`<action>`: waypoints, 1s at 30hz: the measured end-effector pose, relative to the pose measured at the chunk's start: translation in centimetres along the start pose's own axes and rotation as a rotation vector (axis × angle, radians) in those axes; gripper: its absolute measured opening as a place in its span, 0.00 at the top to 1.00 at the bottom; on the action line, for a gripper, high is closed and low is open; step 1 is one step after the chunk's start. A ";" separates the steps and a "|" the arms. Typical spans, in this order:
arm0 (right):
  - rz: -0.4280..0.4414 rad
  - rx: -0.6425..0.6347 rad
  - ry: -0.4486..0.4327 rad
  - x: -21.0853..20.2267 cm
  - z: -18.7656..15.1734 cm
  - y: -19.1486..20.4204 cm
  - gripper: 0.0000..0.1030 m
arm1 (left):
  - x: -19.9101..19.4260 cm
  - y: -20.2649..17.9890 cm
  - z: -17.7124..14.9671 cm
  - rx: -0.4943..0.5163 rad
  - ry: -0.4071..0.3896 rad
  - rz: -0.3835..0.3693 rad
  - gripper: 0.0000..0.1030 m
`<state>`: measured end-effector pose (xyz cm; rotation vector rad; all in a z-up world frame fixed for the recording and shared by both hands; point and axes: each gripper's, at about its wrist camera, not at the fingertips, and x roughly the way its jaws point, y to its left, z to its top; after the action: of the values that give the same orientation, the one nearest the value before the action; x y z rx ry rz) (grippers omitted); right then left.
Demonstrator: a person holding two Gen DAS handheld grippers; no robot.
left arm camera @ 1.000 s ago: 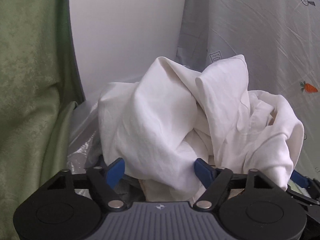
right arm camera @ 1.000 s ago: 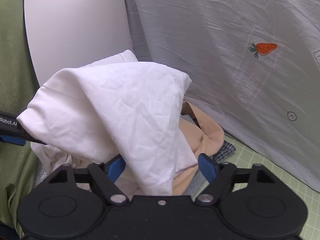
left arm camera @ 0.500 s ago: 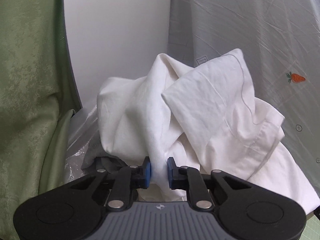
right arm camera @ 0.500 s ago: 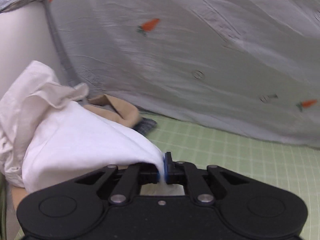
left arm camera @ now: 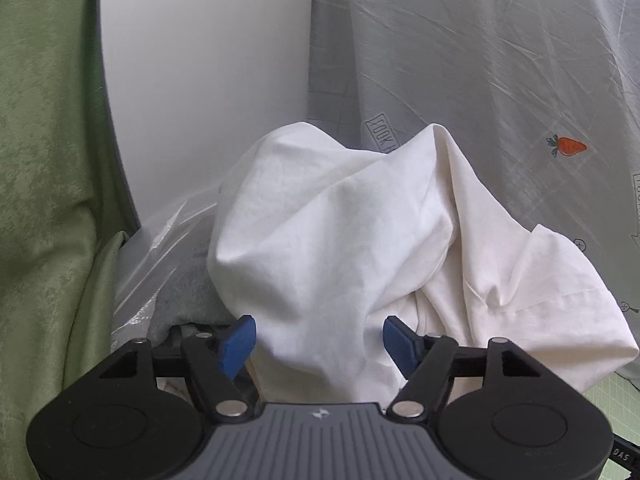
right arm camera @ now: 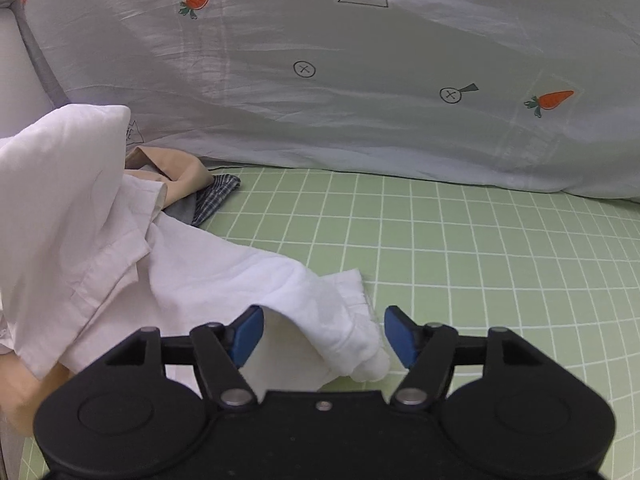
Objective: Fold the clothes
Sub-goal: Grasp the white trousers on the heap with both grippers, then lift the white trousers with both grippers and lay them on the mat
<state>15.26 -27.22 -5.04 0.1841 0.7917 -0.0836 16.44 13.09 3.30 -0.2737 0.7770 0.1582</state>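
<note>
A crumpled white shirt (left arm camera: 344, 232) lies heaped on a pile of clothes at the left end of the table. My left gripper (left arm camera: 320, 342) is open, its blue pads either side of a fold of the shirt, not clamping it. In the right wrist view the white shirt (right arm camera: 120, 248) trails off the pile onto the green grid mat (right arm camera: 480, 260). My right gripper (right arm camera: 324, 334) is open, with the shirt's cuffed end lying loose between its pads.
A tan garment (right arm camera: 180, 172) and a dark checked garment (right arm camera: 216, 192) lie in the pile behind the shirt. A grey carrot-print sheet (right arm camera: 360, 80) hangs along the back. A green curtain (left arm camera: 44, 200), clear plastic (left arm camera: 160, 248) and a white wall (left arm camera: 200, 80) are at left.
Both grippers were shut on the white shirt half a second ago and have now opened. The right gripper pulled the shirt's end out onto the green mat and let it go.
</note>
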 end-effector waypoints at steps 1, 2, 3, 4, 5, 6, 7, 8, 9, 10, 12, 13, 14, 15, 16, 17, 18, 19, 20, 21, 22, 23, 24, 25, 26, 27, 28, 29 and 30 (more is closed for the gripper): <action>-0.001 0.002 -0.005 0.0 0.0 -0.1 0.32 | 0.5 0.0 0.1 -0.011 0.004 -0.011 0.33; -0.001 0.004 -0.011 0.1 0.1 -0.3 0.33 | 0.9 0.0 0.2 -0.022 0.006 -0.013 0.35; -0.002 0.006 -0.016 0.1 0.1 -0.4 0.38 | 1.3 0.0 0.3 -0.033 0.008 -0.016 0.52; -0.002 0.008 -0.022 0.1 0.1 -0.6 0.44 | 1.4 -0.3 0.5 -0.040 0.011 -0.021 0.72; -0.003 0.010 -0.027 0.1 0.1 -0.7 0.61 | 1.4 -0.5 0.6 -0.042 0.008 -0.024 0.75; -0.003 0.012 -0.032 0.2 0.2 -0.9 0.82 | 1.3 -0.8 0.8 -0.043 0.003 -0.026 0.80; -0.004 0.014 -0.038 0.2 0.2 -1.0 0.89 | 1.0 -1.2 0.9 -0.030 -0.017 -0.022 0.84; -0.004 0.016 -0.043 0.2 0.2 -1.2 0.90 | 0.6 -1.7 1.0 -0.013 -0.037 -0.023 0.85; -0.005 0.019 -0.049 0.2 0.3 -1.3 0.92 | 0.2 -2.2 1.1 -0.002 -0.057 -0.027 0.87; -0.005 0.021 -0.054 0.3 0.3 -1.5 0.92 | -0.4 -2.7 1.3 0.000 -0.076 -0.034 0.87; -0.007 0.025 -0.065 0.3 0.4 -1.8 0.93 | -1.3 -3.7 1.5 -0.006 -0.105 -0.057 0.88; -0.007 0.027 -0.070 0.3 0.4 -1.9 0.93 | -1.8 -4.4 1.6 0.001 -0.117 -0.069 0.88; -0.015 0.029 -0.086 0.0 0.5 -2.4 0.93 | -2.2 -5.0 1.6 0.008 -0.129 -0.082 0.88; -0.026 0.031 -0.106 -0.6 0.6 -3.1 0.93 | -2.7 -5.7 1.7 0.015 -0.141 -0.096 0.88; -0.042 0.031 -0.128 -1.2 0.7 -3.8 0.93 | -3.3 -6.8 1.5 0.026 -0.152 -0.117 0.88; -0.060 0.031 -0.152 -1.8 0.7 -4.4 0.93 | -4.0 -7.8 1.3 0.037 -0.163 -0.138 0.89; -0.078 0.030 -0.175 -2.5 0.8 -5.0 0.93 | -4.6 -8.8 1.1 0.048 -0.174 -0.159 0.89; -0.096 0.029 -0.198 -3.2 0.8 -5.6 0.93 | -5.3 -9.8 0.9 0.059 -0.185 -0.180 0.89; -0.111 0.032 -0.217 -3.9 0.8 -6.6 0.93 | -5.9 -10.8 0.7 0.070 -0.196 -0.201 0.90; -0.125 0.037 -0.234 -4.6 0.8 -7.6 0.93 | -6.6 -11.8 0.5 0.081 -0.207 -0.222 0.90; -0.138 0.042 -0.251 -5.3 0.8 -8.6 0.93 | -7.2 -12.8 0.4 0.092 -0.218 -0.243 0.91; -0.152 0.046 -0.267 -6.0 0.8 -9.7 0.93 | -7.9 -13.8 0.2 0.104 -0.229 -0.264 0.91; -0.169 0.054 -0.281 -6.8 0.8 -11.1 0.93 | -8.6 -14.9 0.0 0.115 -0.240 -0.285 0.91; -0.186 0.062 -0.293 -7.6 0.7 -12.7 0.93 | -9.2 -16.2 -0.4 0.124 -0.243 -0.304 0.92; -0.204 0.070 -0.305 -8.3 0.6 -14.2 0.93 | -9.5 -17.6 -1.3 0.129 -0.235 -0.321 0.92; -0.221 0.078 -0.317 -9.1 0.5 -15.8 0.93 | -9.8 -19.1 -2.1 0.134 -0.226 -0.338 0.92; -0.239 0.087 -0.329 -9.9 0.4 -17.4 0.93 | -10.1 -20.5 -2.9 0.140 -0.217 -0.354 0.92; -0.257 0.095 -0.340 -10.6 0.3 -18.9 0.93 | -10.4 -21.9 -3.7 0.145 -0.209 -0.371 0.92; -0.274 0.103 -0.352 -11.4 0.2 -20.5 0.93 | -10.8 -23.3 -4.5 0.150 -0.200 -0.388 0.92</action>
<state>4.49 -47.32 0.55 0.1520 0.4568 -0.4059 11.48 -10.88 12.18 -0.2567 0.5223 -0.2349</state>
